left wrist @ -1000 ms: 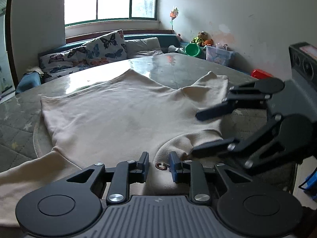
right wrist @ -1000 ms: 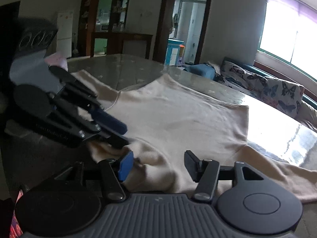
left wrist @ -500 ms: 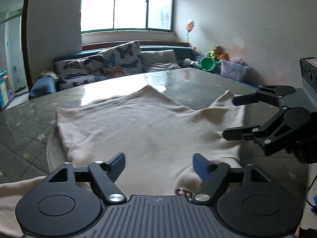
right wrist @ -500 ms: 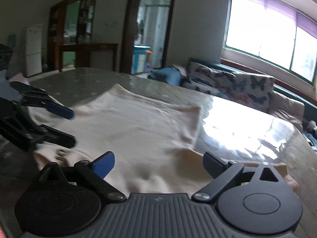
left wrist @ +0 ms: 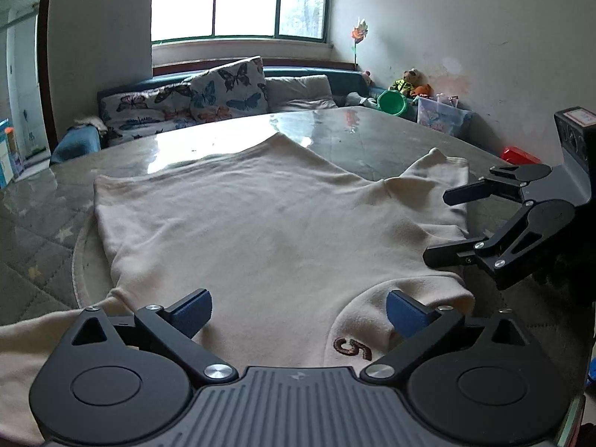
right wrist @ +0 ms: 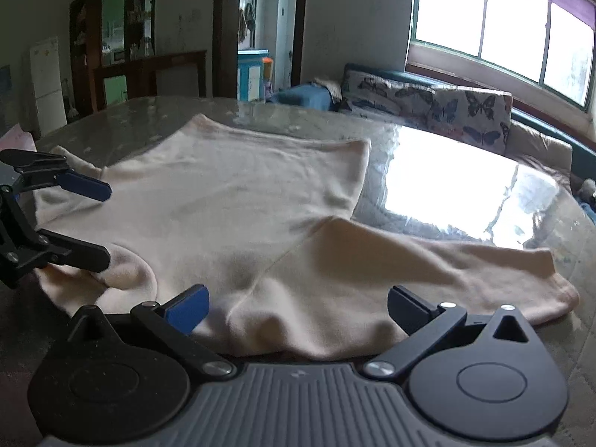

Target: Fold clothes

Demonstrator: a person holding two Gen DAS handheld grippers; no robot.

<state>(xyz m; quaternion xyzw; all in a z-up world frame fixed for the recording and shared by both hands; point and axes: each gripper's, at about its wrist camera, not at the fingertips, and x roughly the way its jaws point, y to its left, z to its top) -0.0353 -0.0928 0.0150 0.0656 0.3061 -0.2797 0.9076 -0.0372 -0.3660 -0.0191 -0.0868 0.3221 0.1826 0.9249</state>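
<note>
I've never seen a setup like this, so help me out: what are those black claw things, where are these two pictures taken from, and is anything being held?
No robot here: a person holds a two-finger gripper in each hand, with a wide-angle camera on each looking along its fingers. One picture comes from the left gripper, the other from the right gripper; each also shows its partner at the side. A cream sweatshirt lies spread on a glossy table, one sleeve stretched sideways. Behind are a window and butterfly cushions. Both grippers' jaws have just been opening and now stand wide over the cloth near the collar, so nothing is held.
</note>
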